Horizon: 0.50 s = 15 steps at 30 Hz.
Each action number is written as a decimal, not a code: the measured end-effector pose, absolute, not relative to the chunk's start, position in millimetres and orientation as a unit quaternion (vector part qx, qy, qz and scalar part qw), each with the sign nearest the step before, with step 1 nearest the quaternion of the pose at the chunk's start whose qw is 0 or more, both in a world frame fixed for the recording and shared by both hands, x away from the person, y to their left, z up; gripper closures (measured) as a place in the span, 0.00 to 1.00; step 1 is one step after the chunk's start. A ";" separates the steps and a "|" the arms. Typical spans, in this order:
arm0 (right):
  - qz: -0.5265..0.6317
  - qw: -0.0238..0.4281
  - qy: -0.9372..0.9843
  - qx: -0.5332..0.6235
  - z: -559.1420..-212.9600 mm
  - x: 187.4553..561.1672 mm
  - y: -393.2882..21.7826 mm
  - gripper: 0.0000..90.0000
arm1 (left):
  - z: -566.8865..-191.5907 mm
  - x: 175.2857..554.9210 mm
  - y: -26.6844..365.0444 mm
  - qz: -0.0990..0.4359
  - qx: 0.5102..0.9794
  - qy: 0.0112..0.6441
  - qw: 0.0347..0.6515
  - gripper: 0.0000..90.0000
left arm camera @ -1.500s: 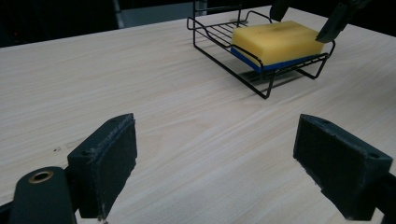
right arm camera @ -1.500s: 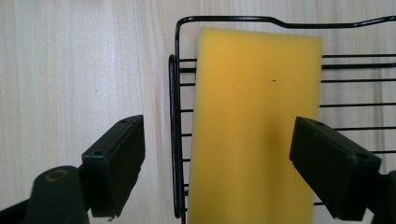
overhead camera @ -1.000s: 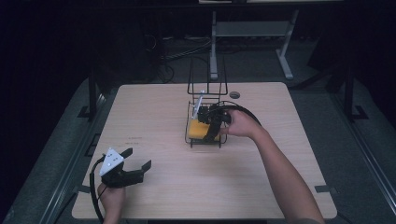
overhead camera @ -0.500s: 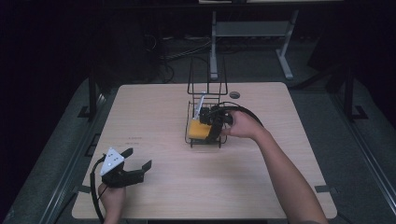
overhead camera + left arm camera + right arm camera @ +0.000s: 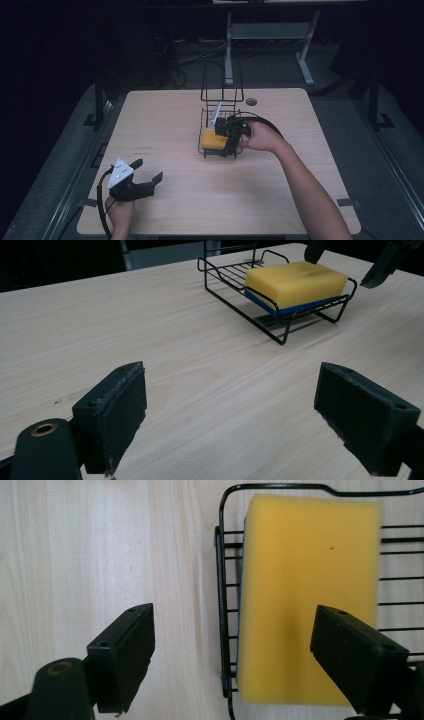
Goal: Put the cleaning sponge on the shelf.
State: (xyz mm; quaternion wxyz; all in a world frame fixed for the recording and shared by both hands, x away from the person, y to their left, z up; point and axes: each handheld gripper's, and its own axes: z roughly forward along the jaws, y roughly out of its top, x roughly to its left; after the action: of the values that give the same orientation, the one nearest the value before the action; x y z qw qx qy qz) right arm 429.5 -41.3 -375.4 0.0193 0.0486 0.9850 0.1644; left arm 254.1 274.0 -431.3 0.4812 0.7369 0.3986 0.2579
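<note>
High view, table: we see a pale wooden table with a black wire rack standing near its middle, a tall wire loop rising at the rack's far end
High view, sponge: a yellow sponge lies in the low tray of the rack
High view, right gripper: our right gripper hangs over the rack's right side, just above the sponge; from here we cannot tell how its jaws stand
High view, left gripper: our left gripper rests low at the near left of the table, well apart from the rack, jaws spread and holding nothing
Left gripper view, jaws: both black jaws stand wide apart over bare wood, nothing between them
Left gripper view, sponge: the sponge sits flat in the rack, yellow face up with a blue layer beneath; the tips of the other gripper hover just above its far right end
Right gripper view, jaws: wide apart and empty, looking straight down; one jaw is over bare table outside the rack, the other over the sponge
Right gripper view, rack: the rim wire runs between the jaws
Risk, as we judge it: closing here would pinch wire together with foam, dragging or tipping the light rack
Risk, cause: the straddle across the rim; the soft sponge may also squash and slip
</note>
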 end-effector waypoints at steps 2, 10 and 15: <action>0.162 0.024 0.985 0.050 -376.4 428.0 -42.0 0.20 | -431.3 254.2 274.0 0.258 0.737 0.399 0.481 0.14; 0.162 0.030 0.985 0.043 -374.1 421.1 -38.8 0.20 | -430.9 253.7 273.9 0.257 0.738 0.396 0.482 0.14; 0.169 0.026 0.984 0.041 -375.6 417.2 -38.8 0.20 | -430.3 253.4 274.9 0.258 0.736 0.397 0.484 0.14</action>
State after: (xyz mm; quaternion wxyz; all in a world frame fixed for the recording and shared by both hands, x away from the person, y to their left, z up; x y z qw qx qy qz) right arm 417.2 -38.8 -375.6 0.0264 0.0410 0.9844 0.1690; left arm 253.4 274.9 -430.3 0.4838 0.7360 0.3970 0.2582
